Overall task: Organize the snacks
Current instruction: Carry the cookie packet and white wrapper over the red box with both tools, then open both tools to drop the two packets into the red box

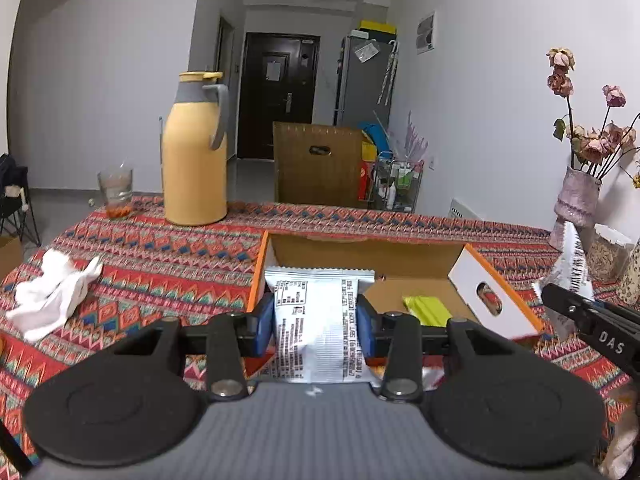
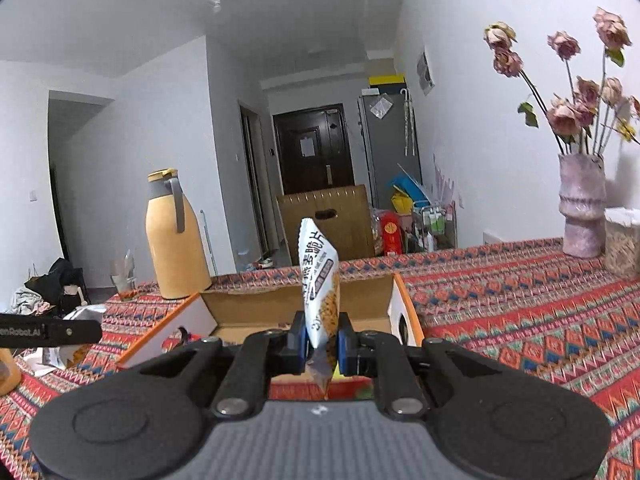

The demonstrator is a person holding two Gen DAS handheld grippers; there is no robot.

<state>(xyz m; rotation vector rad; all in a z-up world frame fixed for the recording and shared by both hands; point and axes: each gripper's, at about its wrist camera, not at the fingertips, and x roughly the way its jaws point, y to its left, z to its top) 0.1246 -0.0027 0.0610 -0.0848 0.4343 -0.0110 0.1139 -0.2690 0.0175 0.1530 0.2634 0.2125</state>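
Observation:
My left gripper [image 1: 316,324] is shut on a white snack packet [image 1: 316,320] with black print, held flat in front of an open orange-edged cardboard box [image 1: 360,252]. A yellow-green packet [image 1: 426,310] lies on the box floor. My right gripper [image 2: 322,340] is shut on a thin white snack bag [image 2: 320,276] with chips pictured on it, standing upright on edge before the same box [image 2: 248,304]. In the left wrist view, the right gripper and its bag [image 1: 572,264] show at the far right. In the right wrist view, the left gripper's finger [image 2: 52,332] pokes in at the left edge.
A patterned red tablecloth [image 1: 168,256] covers the table. A yellow thermos jug [image 1: 196,152] and a glass [image 1: 116,188] stand at the back left, a crumpled white tissue [image 1: 52,292] at the left. A pink vase [image 2: 582,204] with dried roses and a container [image 2: 624,240] stand at the right.

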